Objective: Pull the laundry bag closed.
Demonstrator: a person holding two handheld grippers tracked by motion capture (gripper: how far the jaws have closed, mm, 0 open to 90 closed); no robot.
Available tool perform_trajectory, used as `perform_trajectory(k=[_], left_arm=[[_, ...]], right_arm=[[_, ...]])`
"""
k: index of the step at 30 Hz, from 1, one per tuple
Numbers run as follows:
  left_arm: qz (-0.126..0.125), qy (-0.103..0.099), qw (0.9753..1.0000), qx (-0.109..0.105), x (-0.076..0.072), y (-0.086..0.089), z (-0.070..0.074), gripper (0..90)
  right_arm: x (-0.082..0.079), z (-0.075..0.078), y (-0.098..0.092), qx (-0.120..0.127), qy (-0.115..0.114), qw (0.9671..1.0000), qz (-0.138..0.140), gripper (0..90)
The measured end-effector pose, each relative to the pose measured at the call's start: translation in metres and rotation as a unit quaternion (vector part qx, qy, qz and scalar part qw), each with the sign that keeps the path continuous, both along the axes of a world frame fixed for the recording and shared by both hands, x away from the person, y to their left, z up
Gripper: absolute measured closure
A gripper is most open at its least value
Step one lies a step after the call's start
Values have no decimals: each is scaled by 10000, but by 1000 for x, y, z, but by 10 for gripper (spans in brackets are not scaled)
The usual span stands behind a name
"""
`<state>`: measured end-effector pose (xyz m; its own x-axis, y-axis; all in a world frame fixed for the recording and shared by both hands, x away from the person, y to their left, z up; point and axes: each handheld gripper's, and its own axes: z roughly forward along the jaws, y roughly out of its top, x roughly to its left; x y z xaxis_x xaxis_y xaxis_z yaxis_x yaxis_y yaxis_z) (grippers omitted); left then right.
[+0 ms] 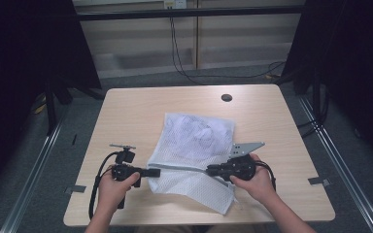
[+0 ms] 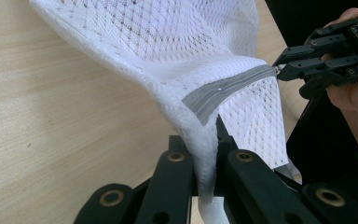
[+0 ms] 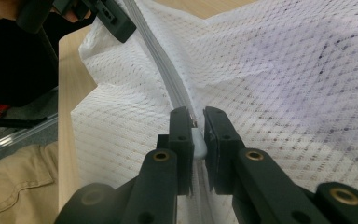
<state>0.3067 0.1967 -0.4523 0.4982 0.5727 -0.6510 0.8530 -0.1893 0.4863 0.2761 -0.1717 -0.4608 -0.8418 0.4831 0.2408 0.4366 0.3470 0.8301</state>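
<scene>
A white mesh laundry bag (image 1: pixel 194 141) with a grey zipper (image 1: pixel 184 168) lies on the wooden table (image 1: pixel 141 111). My left gripper (image 1: pixel 156 172) is shut on the bag's left edge at the zipper's end; its jaws pinch the bunched mesh (image 2: pixel 204 154). My right gripper (image 1: pixel 210 170) is shut on the zipper pull (image 3: pixel 198 142) at the other end of the taut zipper (image 3: pixel 168 79). The zipper (image 2: pixel 233 86) runs tight between the two grippers, and the right gripper (image 2: pixel 279 67) is seen across it. The left gripper (image 3: pixel 121 28) appears at the far end in the right gripper view.
A dark round hole (image 1: pixel 227 97) sits near the table's far edge. Cables (image 1: pixel 184 68) trail over the floor behind the table. Bare wood lies left of the bag and along the far side. A person's hands (image 1: pixel 257 182) hold both grippers at the near edge.
</scene>
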Motion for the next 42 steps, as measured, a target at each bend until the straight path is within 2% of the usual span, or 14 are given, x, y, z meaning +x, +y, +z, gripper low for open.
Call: perform_trajectory(k=[8, 25, 35, 36, 42], left_arm=[[-48, -20, 10000, 56, 1, 1, 0, 900], [-20, -3, 10000, 24, 1, 0, 0, 900], [11, 28, 10000, -8, 0, -1, 0, 900], [-23, -38, 10000, 30, 1, 0, 0, 900], [-10, -51, 10000, 44, 1, 0, 0, 900]], right_arm=[[-2, 0, -3, -51, -17, 10000, 1, 820], [-3, 0, -7, -94, -1, 10000, 7, 820], [-4, -1, -18, -129, 22, 9999, -31, 820], [-4, -1, -19, -133, 8, 9999, -28, 820], [-6, -1, -20, -135, 18, 9999, -23, 820]])
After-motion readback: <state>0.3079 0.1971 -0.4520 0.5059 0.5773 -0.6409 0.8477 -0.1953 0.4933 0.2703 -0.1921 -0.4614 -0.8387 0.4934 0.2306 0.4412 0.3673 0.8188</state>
